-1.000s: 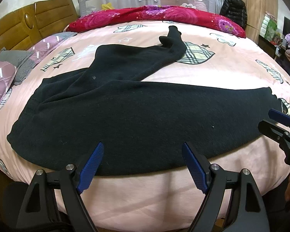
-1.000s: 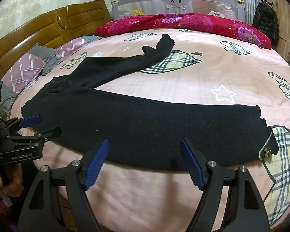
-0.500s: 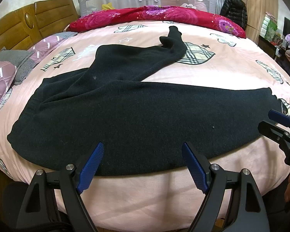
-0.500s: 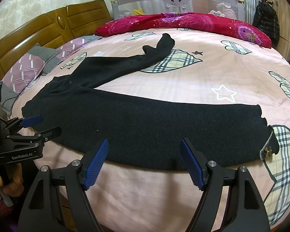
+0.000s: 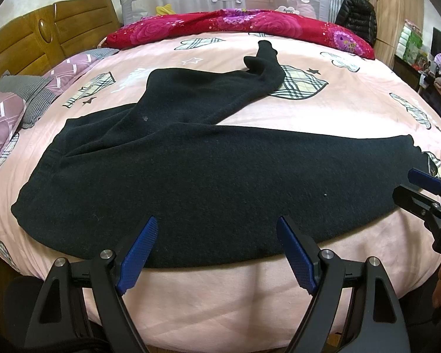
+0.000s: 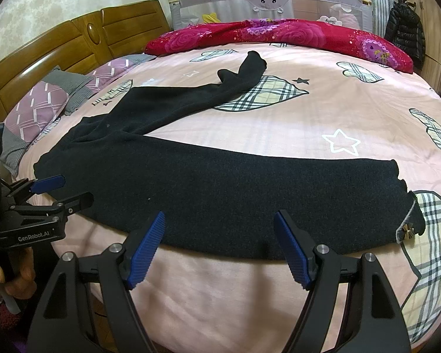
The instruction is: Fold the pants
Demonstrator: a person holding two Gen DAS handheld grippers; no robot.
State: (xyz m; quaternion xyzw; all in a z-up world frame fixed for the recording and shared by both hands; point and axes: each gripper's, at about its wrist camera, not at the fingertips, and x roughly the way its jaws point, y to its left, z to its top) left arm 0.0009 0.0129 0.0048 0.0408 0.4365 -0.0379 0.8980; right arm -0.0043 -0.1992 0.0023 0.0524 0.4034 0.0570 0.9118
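Observation:
Black pants [image 5: 208,176] lie spread flat on a pink bed, waist at the left, one leg along the near edge to the right, the other angled toward the back. They also show in the right wrist view [image 6: 220,185]. My left gripper [image 5: 217,250] is open and empty, just above the near edge of the pants. My right gripper [image 6: 217,244] is open and empty over the near edge of the front leg. The right gripper shows at the right of the left wrist view [image 5: 411,185]. The left gripper shows at the left of the right wrist view [image 6: 64,191].
The pink sheet [image 5: 323,111] with plaid hearts covers the bed. A red flowered quilt [image 5: 241,26] lies along the far side. Purple pillows [image 5: 8,108] sit by the wooden headboard [image 5: 29,44] at left. A black jacket [image 5: 357,17] hangs at back right.

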